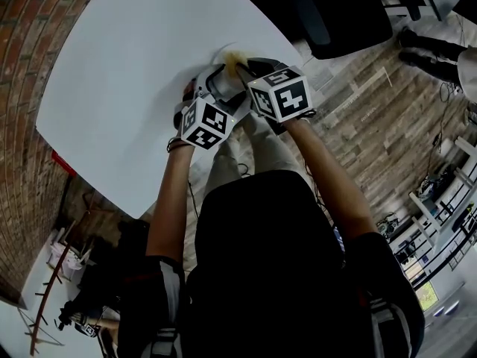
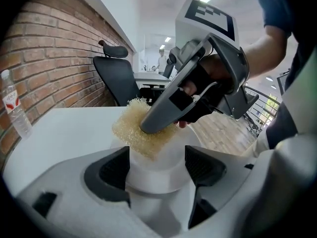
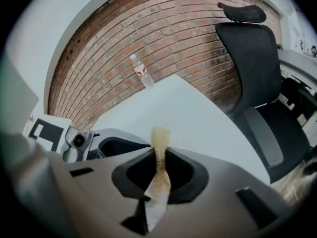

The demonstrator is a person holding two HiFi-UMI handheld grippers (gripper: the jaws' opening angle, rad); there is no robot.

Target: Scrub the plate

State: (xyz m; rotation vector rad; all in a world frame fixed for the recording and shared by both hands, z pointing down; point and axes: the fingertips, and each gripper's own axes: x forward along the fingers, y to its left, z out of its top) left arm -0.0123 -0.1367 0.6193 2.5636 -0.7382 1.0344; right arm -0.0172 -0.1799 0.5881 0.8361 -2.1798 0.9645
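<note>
Sponge [image 2: 132,133] against plate [image 2: 166,160] (in right tool [image 3: 159,155])

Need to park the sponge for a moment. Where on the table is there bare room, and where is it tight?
The white table is bare across its middle, from the plate at the near edge to the water bottle by the brick wall. Tight only at the plate: the left gripper grips it and the right gripper presses the sponge on it.

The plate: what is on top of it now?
A yellow sponge lies on the plate, pinched in the right gripper. The plate surface beneath the sponge is covered, so it cannot be seen.
</note>
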